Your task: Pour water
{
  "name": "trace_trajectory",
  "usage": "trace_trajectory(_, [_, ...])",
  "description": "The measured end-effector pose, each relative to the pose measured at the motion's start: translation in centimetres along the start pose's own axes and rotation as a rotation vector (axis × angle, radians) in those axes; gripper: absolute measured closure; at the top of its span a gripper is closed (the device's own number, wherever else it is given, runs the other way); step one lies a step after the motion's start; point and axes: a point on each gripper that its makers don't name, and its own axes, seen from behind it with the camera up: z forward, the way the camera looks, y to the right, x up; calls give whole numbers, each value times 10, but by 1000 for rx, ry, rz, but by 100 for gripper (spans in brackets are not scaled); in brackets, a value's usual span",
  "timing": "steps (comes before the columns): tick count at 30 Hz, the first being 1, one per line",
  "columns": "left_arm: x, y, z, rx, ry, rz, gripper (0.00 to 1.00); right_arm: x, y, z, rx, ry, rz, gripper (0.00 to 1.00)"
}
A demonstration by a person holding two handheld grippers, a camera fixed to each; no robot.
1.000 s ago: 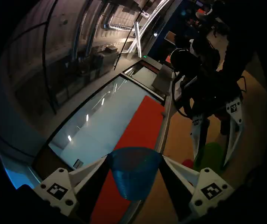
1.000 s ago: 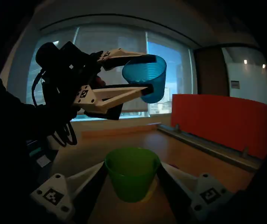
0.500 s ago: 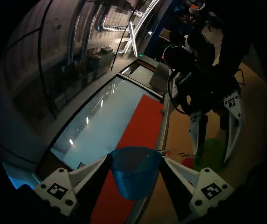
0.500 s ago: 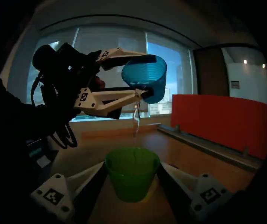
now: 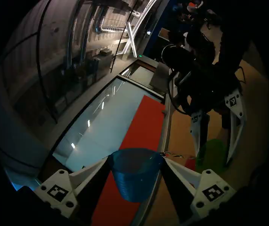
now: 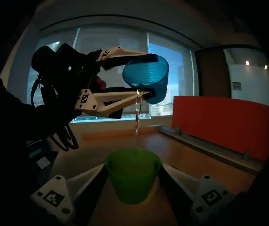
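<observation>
While left gripper [image 5: 136, 161] pinches ribbed blue cup [image 5: 135, 182] | water [image 6: 137, 113] trickles | right gripper [image 6: 133, 165] clamps green cup [image 6: 133, 182]

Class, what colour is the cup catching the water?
The cup is green, clearest in the right gripper view.

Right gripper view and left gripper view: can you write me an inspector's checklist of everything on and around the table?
Surface: wooden table, brown, with a metal rail along its far side.
Job's things: blue cup tipped above the green cup; a thin water stream falls toward the green one.
Clutter: small dim things at the table's left edge, too dark to name.
Grippers: left gripper, jaws shut on the blue cup; right gripper, jaws shut on the green cup.
Cables: a black cable loops under the left gripper.
Surroundings: window behind; red partition on the right.
</observation>
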Motion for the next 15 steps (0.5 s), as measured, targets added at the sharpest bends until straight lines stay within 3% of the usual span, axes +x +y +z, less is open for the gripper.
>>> trace_trajectory(15, [3, -2, 1, 5, 2, 36, 12, 1, 1, -3, -5, 5, -4, 10])
